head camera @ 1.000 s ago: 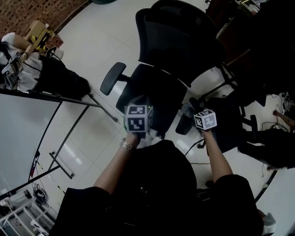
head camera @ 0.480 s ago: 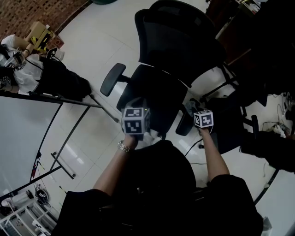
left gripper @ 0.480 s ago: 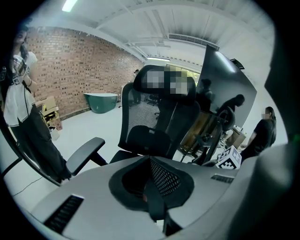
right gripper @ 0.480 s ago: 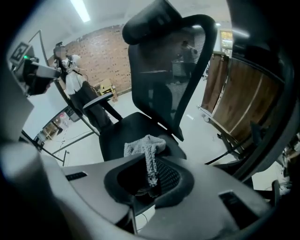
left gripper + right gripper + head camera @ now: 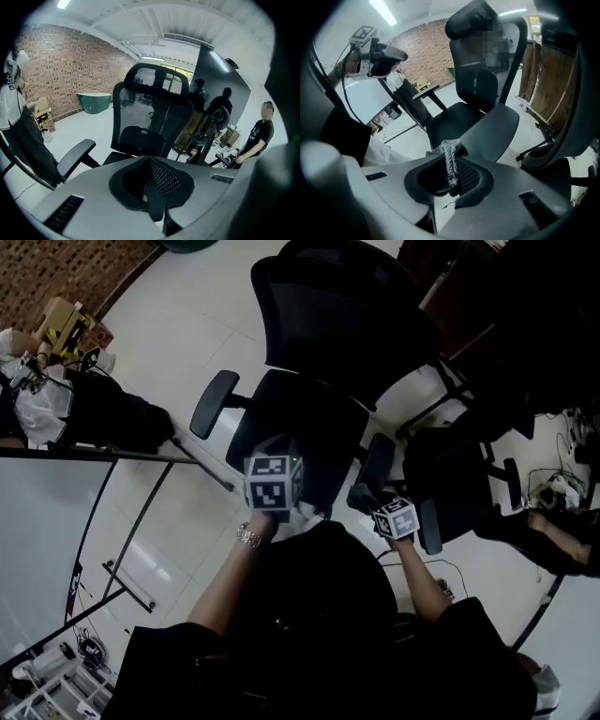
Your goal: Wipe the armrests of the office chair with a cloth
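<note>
My right claw is clamped on the cloth by the armrest, left claw closed empty; I should press flat and wipe lengthwise.

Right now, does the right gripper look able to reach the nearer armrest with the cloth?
Likely yes: the right gripper, shut on the cloth, points at the armrest just ahead, and nothing stands between them.

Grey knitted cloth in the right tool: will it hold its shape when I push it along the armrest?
Probably floppy: the grey knitted cloth bunches limply above the shut right tool, so it may fold. Its coarse knit should likely grip the smooth dark armrest pad rather than slide. It looks light.
</note>
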Available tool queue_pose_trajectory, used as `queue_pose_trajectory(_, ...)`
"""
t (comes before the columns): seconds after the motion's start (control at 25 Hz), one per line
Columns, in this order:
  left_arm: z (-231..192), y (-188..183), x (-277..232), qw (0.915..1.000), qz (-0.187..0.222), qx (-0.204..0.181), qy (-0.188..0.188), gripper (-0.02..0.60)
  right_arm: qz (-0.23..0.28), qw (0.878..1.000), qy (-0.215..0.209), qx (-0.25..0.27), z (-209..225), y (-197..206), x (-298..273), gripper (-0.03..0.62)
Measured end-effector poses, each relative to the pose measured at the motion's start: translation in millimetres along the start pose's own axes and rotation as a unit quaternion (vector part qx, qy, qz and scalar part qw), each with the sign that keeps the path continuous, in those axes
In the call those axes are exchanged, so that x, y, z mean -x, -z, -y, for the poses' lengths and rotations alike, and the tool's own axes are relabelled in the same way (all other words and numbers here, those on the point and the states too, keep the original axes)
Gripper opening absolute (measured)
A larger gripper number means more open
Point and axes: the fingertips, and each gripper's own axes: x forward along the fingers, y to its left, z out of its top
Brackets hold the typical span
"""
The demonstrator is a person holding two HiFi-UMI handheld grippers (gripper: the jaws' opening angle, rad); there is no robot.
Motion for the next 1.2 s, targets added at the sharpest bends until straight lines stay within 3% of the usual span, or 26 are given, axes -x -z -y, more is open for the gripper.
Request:
queue_pose_trajectory(0.12, -2, 3, 2, 1.0, -0.004, -0.002, -0.002, 0.006, 0.044, 0.998, 0.021, -0.032, 45, -42, 16, 0.037)
queue_pose_trajectory(0.28, -8, 3, 9, 0.9999, -0.005, -0.004, -0.011, 0.006, 0.107, 0.987, 0.068, -0.096, 128, -108, 27, 0.037)
queue_pose_trajectory(0.48, -16, 6, 17, 0.9997, -0.005, -0.001, -0.024, 0.006, 0.098, 0.98, 0.091, -0.144, 179, -124, 8, 0.037)
queue_pose_trajectory(0.6, -20, 9, 18, 0.9996, -0.006, 0.003, -0.026, 0.006, 0.071, 0.984, 0.089, -0.138, 169, -100, -9, 0.037)
queue_pose_trajectory(0.84, -19, 10, 11, 0.9998, -0.01, 0.007, -0.014, 0.006, 0.08, 0.982, 0.093, -0.143, 130, -55, 0, 0.037)
queue_pose_trajectory(1.2, 34, 6, -10, 0.9986, -0.015, -0.017, 0.047, 0.006, 0.088, 0.972, 0.093, -0.196, 63, 5, 9, 0.037)
